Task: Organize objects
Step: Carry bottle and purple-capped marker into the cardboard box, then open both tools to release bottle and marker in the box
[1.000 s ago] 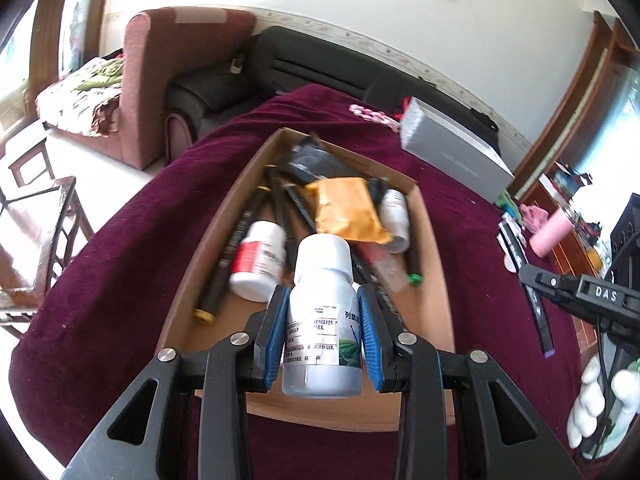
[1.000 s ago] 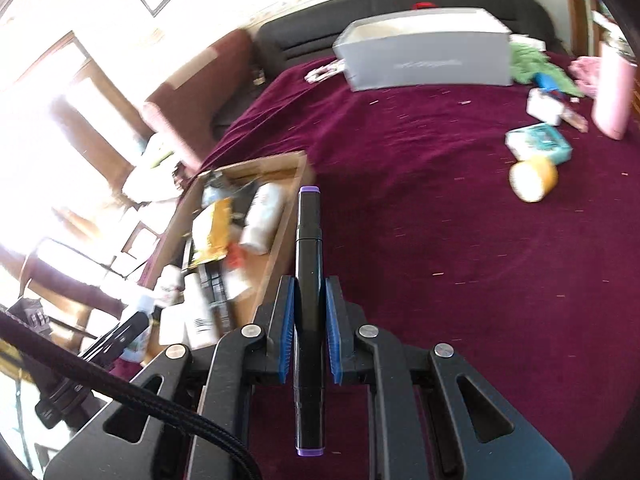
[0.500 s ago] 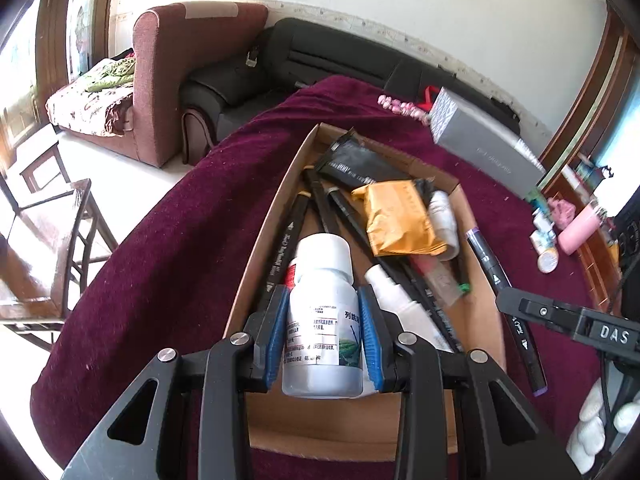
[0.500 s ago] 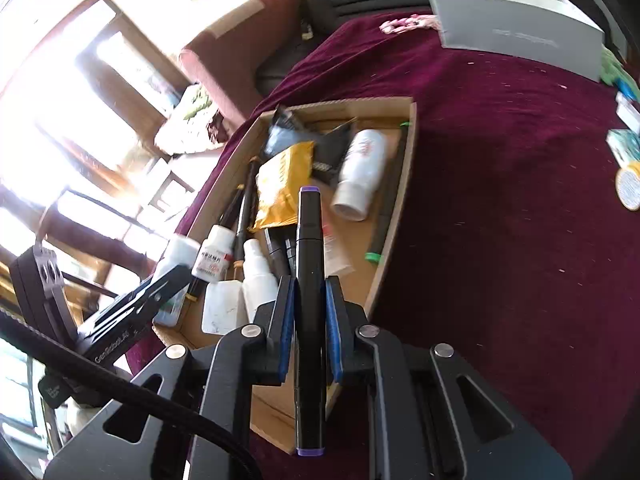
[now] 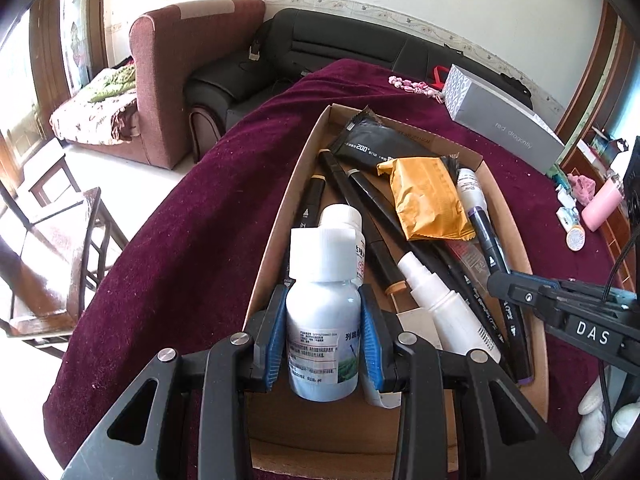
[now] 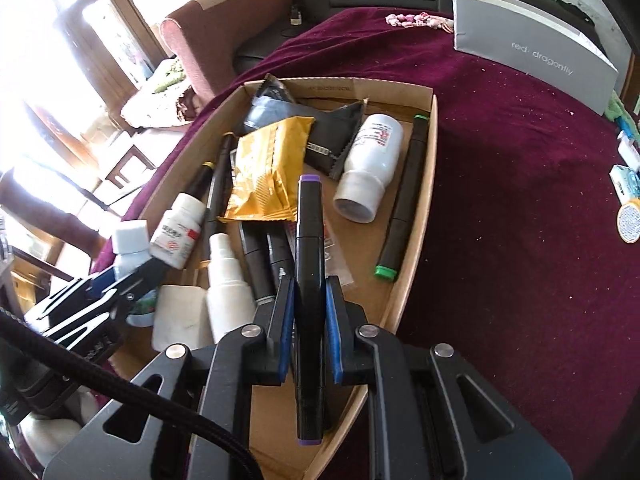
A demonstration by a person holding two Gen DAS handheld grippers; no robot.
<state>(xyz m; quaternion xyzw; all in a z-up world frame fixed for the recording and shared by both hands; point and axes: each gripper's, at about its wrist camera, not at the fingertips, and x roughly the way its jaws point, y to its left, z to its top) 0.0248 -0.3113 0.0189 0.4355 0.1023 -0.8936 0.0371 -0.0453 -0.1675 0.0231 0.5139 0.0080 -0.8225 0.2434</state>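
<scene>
My left gripper (image 5: 322, 336) is shut on a white medicine bottle (image 5: 323, 320) with a white cap, held upright over the near left end of the cardboard tray (image 5: 276, 240). My right gripper (image 6: 308, 328) is shut on a black marker with purple ends (image 6: 308, 240), held over the tray's near right side (image 6: 424, 200). The marker also shows in the left wrist view (image 5: 496, 264), and the bottle in the right wrist view (image 6: 130, 248). The tray holds several markers, a yellow packet (image 6: 268, 176), a black packet (image 5: 376, 144), white bottles and a spray bottle (image 6: 226, 284).
The tray lies on a maroon cloth (image 6: 520, 200). A grey box (image 6: 532, 44) stands at the back. Small items, a round tin (image 6: 630, 222) and a pink bottle (image 5: 600, 208) lie at the right. Sofas (image 5: 192, 80) and a wooden side table (image 5: 52, 264) stand beyond the left edge.
Both grippers have moved in over the tray with their loads. The marker, earlier over the cloth beside the tray, now hangs above the tray's contents.
</scene>
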